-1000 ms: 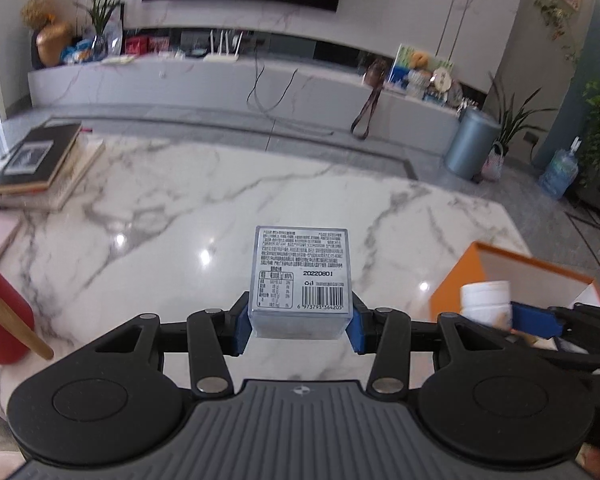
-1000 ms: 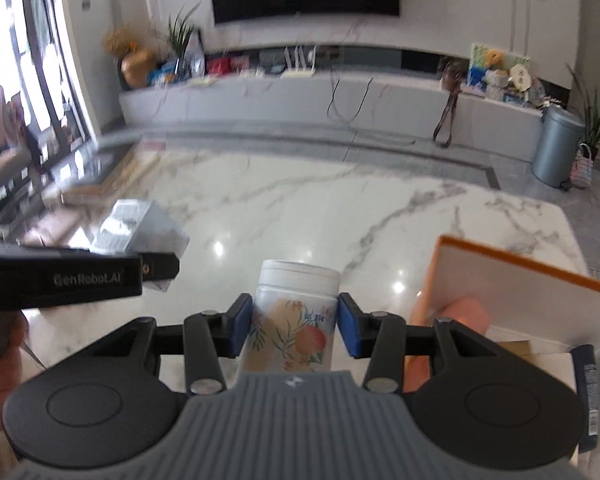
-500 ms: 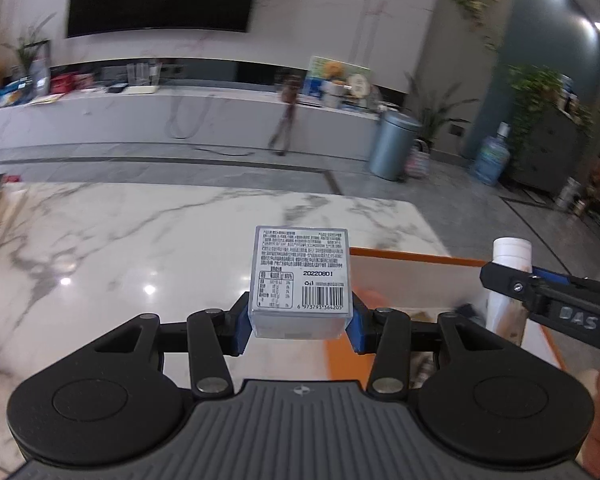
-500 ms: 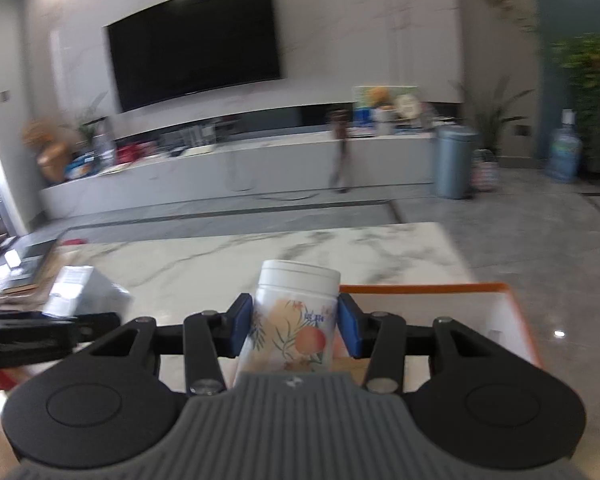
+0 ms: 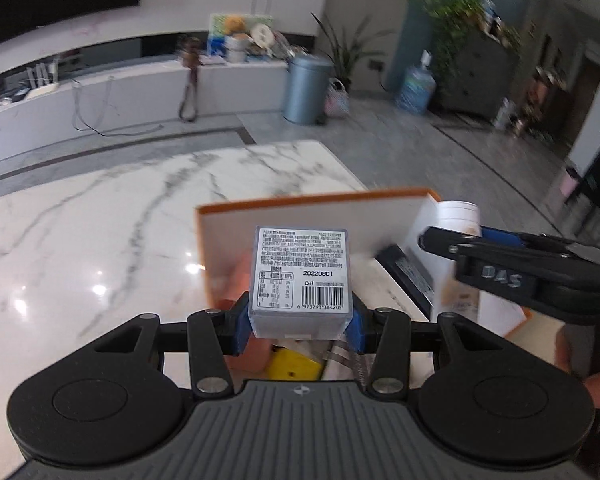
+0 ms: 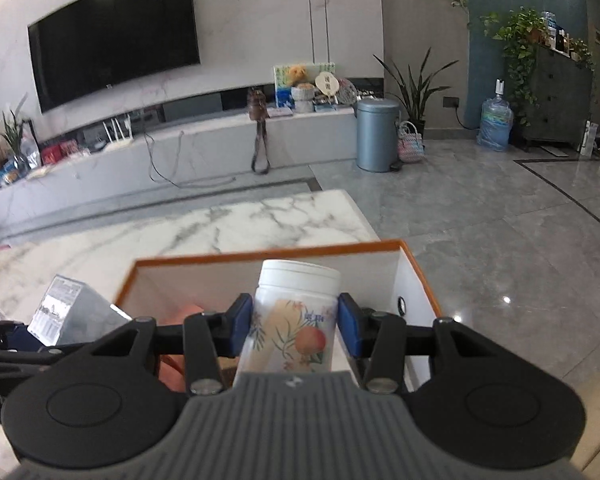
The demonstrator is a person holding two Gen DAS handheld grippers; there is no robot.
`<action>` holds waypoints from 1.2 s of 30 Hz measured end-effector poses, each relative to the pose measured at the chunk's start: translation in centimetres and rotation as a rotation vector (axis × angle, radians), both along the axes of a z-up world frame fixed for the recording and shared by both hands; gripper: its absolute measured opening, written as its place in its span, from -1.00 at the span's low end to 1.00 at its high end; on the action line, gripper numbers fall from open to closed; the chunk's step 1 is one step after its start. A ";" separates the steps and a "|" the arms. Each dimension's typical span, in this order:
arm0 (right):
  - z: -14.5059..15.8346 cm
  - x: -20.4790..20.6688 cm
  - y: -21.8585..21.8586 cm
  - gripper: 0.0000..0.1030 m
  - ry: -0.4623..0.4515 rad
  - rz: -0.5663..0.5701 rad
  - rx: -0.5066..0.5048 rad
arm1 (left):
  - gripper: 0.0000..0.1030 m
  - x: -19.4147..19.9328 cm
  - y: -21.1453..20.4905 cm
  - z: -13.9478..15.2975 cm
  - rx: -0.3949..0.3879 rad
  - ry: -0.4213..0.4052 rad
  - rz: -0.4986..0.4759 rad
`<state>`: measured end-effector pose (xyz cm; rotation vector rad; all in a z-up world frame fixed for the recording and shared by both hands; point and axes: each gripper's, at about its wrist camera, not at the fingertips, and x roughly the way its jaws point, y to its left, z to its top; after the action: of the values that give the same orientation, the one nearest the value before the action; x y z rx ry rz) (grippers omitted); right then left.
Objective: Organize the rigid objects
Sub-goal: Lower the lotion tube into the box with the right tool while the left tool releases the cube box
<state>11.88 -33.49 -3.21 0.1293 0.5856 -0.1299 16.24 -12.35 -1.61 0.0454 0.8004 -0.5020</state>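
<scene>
Both my hands swung over from the bare table (image 5: 99, 240). Now my left hand-held gripper (image 5: 300, 322) pinches the clear box (image 5: 302, 276) and my right hand-held gripper (image 6: 295, 326) pinches the white jar (image 6: 295, 316), both above the orange box (image 6: 416, 280) at 12 o'clock, ready to drop in.

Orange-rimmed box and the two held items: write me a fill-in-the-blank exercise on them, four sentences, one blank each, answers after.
1. The left gripper is shut on a clear box whose label bears a barcode and the printed number ____.
2. The right gripper is shut on a jar with a ____ lid.
3. The open storage box has white walls and an ____ rim.
4. The storage box stands on a ____ table.

Missing words: 20220801; white; orange; marble
</scene>
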 end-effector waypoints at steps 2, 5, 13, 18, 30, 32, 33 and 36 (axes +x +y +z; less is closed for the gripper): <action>-1.1 0.6 -0.4 -0.09 0.021 -0.011 -0.013 | 0.02 0.2 -0.9 -0.8 0.010 0.017 -0.022; -2.7 1.0 -1.2 -0.09 0.062 -0.021 -0.007 | 0.02 0.5 -2.2 -2.2 0.027 0.051 -0.049; -4.9 2.5 -1.7 -0.08 0.119 -0.047 -0.024 | 0.02 0.7 -3.8 -4.9 0.105 0.101 -0.088; -5.6 2.9 -1.7 -0.08 0.150 -0.047 -0.029 | 0.02 0.8 -4.1 -5.5 0.123 0.123 -0.090; -5.5 2.5 -1.0 -0.08 0.132 -0.068 -0.068 | 0.02 1.0 -4.2 -6.6 0.147 0.146 -0.074; -5.5 2.4 -0.9 -0.03 0.126 -0.069 -0.076 | 0.02 1.0 -4.3 -6.7 0.153 0.141 -0.072; -5.4 2.5 -0.8 -0.01 0.125 -0.068 -0.081 | 0.02 1.0 -4.4 -6.7 0.154 0.139 -0.070; -5.5 2.5 -0.7 0.00 0.125 -0.065 -0.092 | 0.02 1.2 -4.7 -6.8 0.158 0.134 -0.066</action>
<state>14.36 -34.14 -8.72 0.0508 0.6992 -0.2293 17.46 -17.04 -8.41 0.1860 0.9710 -0.5073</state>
